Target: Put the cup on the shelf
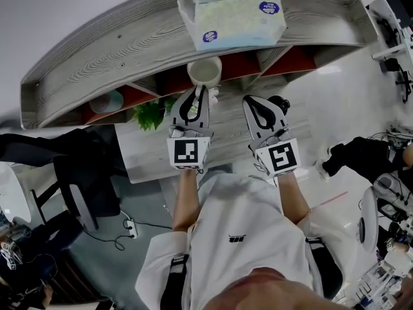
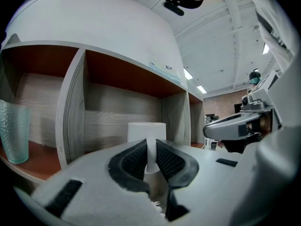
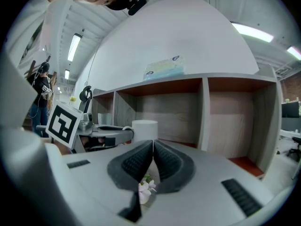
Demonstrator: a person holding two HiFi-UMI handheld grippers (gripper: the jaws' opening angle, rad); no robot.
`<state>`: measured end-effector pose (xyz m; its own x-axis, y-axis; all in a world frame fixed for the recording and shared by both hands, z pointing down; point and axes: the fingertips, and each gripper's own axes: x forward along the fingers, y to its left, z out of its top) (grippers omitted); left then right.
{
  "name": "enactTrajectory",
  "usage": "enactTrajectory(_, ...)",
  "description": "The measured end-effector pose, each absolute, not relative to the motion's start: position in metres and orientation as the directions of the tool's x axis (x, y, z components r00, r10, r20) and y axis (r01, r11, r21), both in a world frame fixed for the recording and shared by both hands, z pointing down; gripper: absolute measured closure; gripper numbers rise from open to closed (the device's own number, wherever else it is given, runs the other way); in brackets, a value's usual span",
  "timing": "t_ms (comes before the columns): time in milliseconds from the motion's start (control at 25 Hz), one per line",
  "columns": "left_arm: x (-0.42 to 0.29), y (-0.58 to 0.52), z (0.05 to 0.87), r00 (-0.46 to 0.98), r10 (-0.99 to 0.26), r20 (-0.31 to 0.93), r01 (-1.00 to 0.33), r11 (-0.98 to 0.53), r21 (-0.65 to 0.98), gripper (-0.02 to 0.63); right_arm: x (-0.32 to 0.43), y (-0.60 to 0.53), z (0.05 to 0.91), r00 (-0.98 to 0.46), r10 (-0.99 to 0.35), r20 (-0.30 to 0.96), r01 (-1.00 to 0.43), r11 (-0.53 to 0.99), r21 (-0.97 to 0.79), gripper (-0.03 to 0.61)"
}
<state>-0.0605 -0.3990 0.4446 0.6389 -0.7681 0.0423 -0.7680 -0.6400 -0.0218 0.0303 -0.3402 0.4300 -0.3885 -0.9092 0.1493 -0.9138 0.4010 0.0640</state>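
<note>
A white cup [image 1: 204, 72] hangs in front of the shelf's [image 1: 122, 44] middle opening, just above the table. My left gripper [image 1: 199, 93] is shut on the cup's handle; in the left gripper view the thin white handle [image 2: 151, 153] is pinched between the dark pads, with the cup body [image 2: 146, 131] beyond them. My right gripper [image 1: 259, 105] is beside it on the right, shut and holding nothing. The right gripper view shows its pads [image 3: 141, 161] pressed together and the cup [image 3: 144, 129] to the left. The shelf's wood-lined compartments [image 2: 122, 107] behind the cup are bare.
A pack of tissues [image 1: 232, 15] lies on top of the shelf. A greenish ribbed glass [image 2: 13, 132] stands in the left compartment. A small green plant [image 1: 150, 113] and white flowers [image 3: 146, 187] are on the table [image 1: 148, 154]. A dark chair [image 1: 77, 173] is to the left.
</note>
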Motion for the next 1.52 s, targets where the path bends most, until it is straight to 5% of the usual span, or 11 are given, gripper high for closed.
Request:
enactTrajectory(1160,-0.044,-0.425,0.449,0.633,-0.767,0.104,-0.768,-0.639,-0.045,0.56,0.042,-0.325,0.421,-0.339,-0.929,0.147,-0.932,0.353,0.083,0.548)
enactTrajectory(1520,-0.047,-0.417,0.446,0.619,-0.779,0.104,-0.78,-0.625,-0.03,0.456,0.044,-0.314,0.413,-0.34,-0.932,0.125,-0.931,0.352,0.091,0.548)
